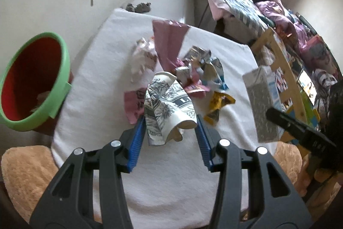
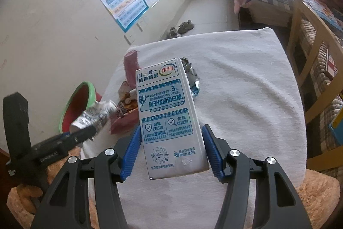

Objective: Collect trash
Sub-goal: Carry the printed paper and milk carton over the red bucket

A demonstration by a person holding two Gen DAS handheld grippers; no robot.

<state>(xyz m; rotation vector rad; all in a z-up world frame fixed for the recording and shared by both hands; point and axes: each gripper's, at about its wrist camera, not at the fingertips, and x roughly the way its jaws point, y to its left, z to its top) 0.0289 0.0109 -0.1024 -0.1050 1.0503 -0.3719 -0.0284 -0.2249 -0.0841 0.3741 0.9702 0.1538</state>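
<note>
Gripping crushed cup (image 1: 169,104) – left jaws; milk carton (image 2: 171,119) – right jaws

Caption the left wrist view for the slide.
Left gripper clamps a crushed paper cup above the wrapper pile; green-rimmed bin waits at left.

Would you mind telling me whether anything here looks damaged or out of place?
Yes. The paper cup in the left gripper is crushed and creased, its rim bent out of round. Torn, crumpled wrappers lie strewn over the white cloth. The milk carton in the right gripper looks intact.
</note>
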